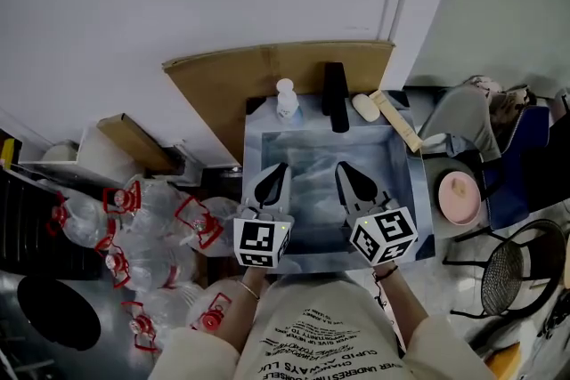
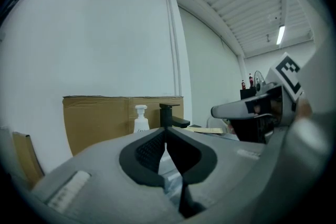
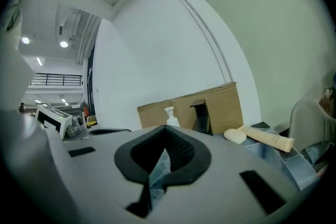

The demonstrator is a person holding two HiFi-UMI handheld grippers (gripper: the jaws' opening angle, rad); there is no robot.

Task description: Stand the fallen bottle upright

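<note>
A white pump bottle (image 1: pixel 286 98) stands upright on the back left rim of a blue-grey marbled sink (image 1: pixel 405 182), just left of a black faucet (image 1: pixel 335 95). The left gripper view shows the bottle (image 2: pixel 140 119) beyond the jaws, and the right gripper view shows it (image 3: pixel 171 117) beside the faucet (image 3: pixel 201 116). My left gripper (image 1: pixel 280 165) hovers over the basin's near left part, jaws shut with nothing between them (image 2: pixel 166 128). My right gripper (image 1: pixel 342 166) hangs beside it on the right, also shut and empty (image 3: pixel 164 127). Both point toward the back wall, well short of the bottle.
A cardboard sheet (image 1: pixel 267 71) leans on the wall behind the sink. A soap bar (image 1: pixel 364 108) and a cream tube (image 1: pixel 398 122) lie on the back right rim. Several large water jugs (image 1: pixel 142 227) crowd the floor at left. A pink dish (image 1: pixel 459 196) and a mesh chair (image 1: pixel 521 267) stand at right.
</note>
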